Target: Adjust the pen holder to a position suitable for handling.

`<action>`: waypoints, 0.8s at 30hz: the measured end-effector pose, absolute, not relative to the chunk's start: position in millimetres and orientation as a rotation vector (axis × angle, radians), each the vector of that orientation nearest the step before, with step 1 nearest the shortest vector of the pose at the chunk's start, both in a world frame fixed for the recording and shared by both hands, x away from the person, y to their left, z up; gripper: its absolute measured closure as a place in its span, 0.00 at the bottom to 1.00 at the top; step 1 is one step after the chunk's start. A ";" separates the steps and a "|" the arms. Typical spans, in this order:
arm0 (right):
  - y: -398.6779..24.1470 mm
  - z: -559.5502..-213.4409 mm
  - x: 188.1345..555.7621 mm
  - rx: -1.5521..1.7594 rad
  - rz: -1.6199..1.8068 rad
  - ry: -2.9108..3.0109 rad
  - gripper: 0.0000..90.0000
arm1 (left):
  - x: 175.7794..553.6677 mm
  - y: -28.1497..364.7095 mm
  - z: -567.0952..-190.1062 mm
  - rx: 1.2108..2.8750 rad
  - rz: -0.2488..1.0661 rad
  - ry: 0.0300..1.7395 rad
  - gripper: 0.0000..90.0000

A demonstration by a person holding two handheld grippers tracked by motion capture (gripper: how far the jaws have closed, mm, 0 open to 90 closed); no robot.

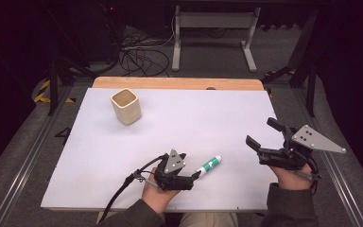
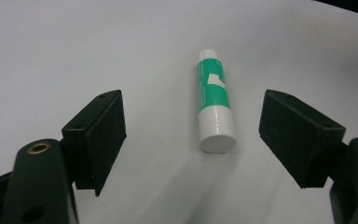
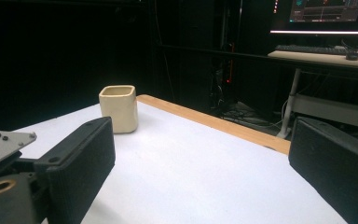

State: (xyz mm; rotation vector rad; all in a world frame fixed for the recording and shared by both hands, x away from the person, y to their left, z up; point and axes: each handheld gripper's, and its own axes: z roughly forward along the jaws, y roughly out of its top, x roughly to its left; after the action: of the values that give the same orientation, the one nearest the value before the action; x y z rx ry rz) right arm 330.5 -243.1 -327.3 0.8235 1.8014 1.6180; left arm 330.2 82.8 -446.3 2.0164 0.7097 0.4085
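Lying flat on the white table (image 1: pixel 123 156), the green-and-white glue stick (image 1: pixel 210 165) sits near your side of the sheet, just ahead of your left gripper (image 1: pixel 194 176). In the left gripper view the glue stick (image 2: pixel 213 106) rests between the two black jaws, its white cap end toward the camera, with clear table showing on both sides of it. The pads do not touch it; your left gripper (image 2: pixel 191 140) stands open around the stick, with nothing pressed. From the high view that gripper points toward the right side of the table, low over the surface, with your hand wrapped around its body.

Your right gripper (image 1: pixel 261 134) hangs above the right edge of the table, well apart from the glue stick, jaws spread wide and holding nothing. In the right gripper view its jaws frame bare table, and the cream square cup (image 3: pixel 119 108) stands upright in the distance near the wooden strip (image 3: pixel 214 122) at the far edge.

In the high view the cup (image 1: pixel 126 106) stands at the far left of the sheet, well apart from both grippers.
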 end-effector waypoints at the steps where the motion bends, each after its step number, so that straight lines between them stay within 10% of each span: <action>1: -242.8 -327.3 330.7 0.823 1.619 1.803 0.09 | 330.4 81.0 -447.1 2.024 0.412 0.711 0.28; 24: -241.3 -327.5 332.0 0.817 1.615 1.813 0.09 | 335.4 49.5 -464.4 2.172 0.410 0.721 0.48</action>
State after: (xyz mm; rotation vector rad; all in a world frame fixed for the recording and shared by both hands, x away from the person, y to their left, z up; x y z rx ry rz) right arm 332.0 -241.3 -327.5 0.8173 1.8134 1.6145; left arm 335.4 49.5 -464.4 2.1722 0.7210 0.4097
